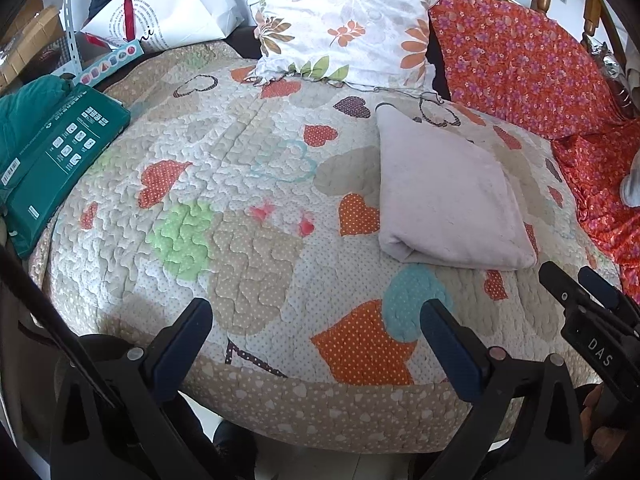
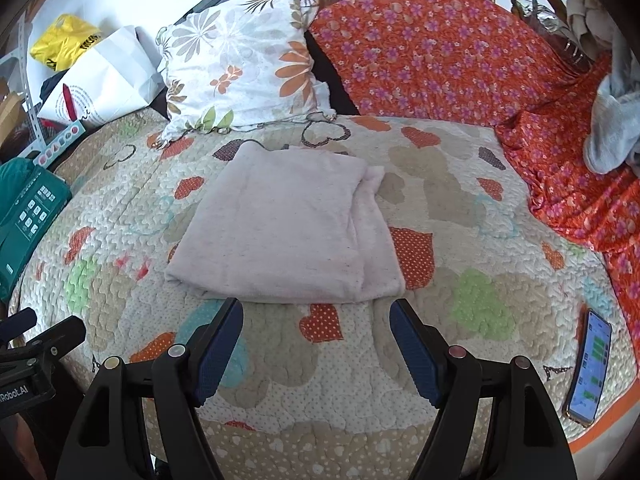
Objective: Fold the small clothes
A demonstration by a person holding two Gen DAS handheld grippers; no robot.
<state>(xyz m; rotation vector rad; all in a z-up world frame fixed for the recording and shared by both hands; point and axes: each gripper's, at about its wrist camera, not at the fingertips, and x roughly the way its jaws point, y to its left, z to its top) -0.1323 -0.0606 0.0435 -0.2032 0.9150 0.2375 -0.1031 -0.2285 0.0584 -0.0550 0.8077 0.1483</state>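
A pale pink cloth (image 2: 288, 228) lies folded into a flat rectangle on the heart-patterned quilt (image 2: 440, 208); the left wrist view shows the same cloth (image 1: 444, 196) to the right of centre. My right gripper (image 2: 316, 320) is open just short of the cloth's near edge, with nothing between its fingers. My left gripper (image 1: 316, 320) is open over bare quilt (image 1: 224, 184), with the cloth ahead and to its right. The right gripper (image 1: 576, 280) shows at the right edge of the left wrist view. A grey garment (image 2: 612, 136) lies bunched on the orange sheet at the far right.
A floral pillow (image 2: 244, 56) leans at the back, beside an orange flowered sheet (image 2: 440, 48). A green box (image 1: 52, 160) sits at the quilt's left edge, with a white paper bag (image 1: 172, 4) behind it. A phone (image 2: 592, 364) lies screen-up near the right front corner.
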